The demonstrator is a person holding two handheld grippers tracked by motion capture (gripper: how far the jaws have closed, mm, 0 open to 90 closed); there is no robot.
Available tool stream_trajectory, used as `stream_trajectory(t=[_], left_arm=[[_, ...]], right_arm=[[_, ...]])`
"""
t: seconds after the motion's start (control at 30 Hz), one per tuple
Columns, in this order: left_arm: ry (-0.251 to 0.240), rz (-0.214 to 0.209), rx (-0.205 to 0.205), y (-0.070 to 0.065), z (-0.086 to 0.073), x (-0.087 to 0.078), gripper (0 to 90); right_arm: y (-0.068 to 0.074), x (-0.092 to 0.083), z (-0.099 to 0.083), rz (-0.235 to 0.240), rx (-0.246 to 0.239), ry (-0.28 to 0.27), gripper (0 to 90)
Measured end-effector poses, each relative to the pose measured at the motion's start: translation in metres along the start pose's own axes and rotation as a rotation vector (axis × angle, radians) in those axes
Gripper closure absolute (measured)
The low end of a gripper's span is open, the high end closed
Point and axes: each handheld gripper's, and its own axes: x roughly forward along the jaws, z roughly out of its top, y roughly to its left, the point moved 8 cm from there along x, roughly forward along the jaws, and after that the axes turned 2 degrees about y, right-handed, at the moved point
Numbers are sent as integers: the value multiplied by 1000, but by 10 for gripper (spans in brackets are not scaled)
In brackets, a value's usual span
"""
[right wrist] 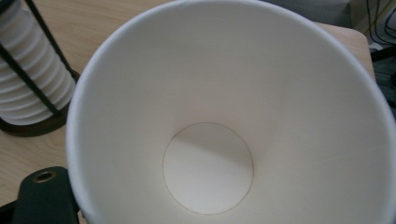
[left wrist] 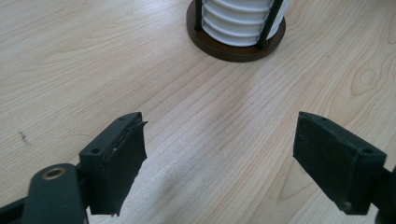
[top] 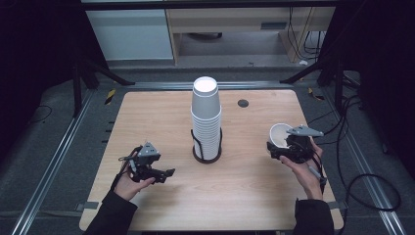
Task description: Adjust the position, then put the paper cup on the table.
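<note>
My right gripper (top: 288, 147) holds a single white paper cup (top: 279, 134) at the right of the high view, its fingers closed on the cup's wall, mouth tilted up and left. In the right gripper view the cup (right wrist: 224, 116) opens toward the camera, its round base deep inside. The tall stack of white paper cups (top: 206, 117) stands upright in a dark round wire holder (top: 206, 155) at frame centre, so the held cup lies to its right, well apart and lower than the stack's top. My left gripper (top: 155, 172) hovers at lower left over the pale wooden worktop (top: 254, 196), fingers (left wrist: 116, 161) spread wide and empty, the holder (left wrist: 236, 44) ahead of them. The right hand is the one placed to bring the cup to the stack, I judge
</note>
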Motion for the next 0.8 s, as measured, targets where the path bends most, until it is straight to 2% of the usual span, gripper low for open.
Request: stream_trajectory(t=[0.2, 0.5, 0.63, 0.8], left_arm=[[4, 6, -14, 3, -2, 1, 166], [4, 13, -38, 9, -3, 1, 166], [14, 35, -38, 13, -3, 1, 164], [15, 48, -59, 19, -5, 0, 162]], right_arm=[[-17, 8, -2, -52, 12, 34, 147], [-35, 18, -2, -82, 38, 52, 147], [-41, 22, -6, -88, 45, 68, 147], [-48, 26, -11, -90, 57, 80, 147]])
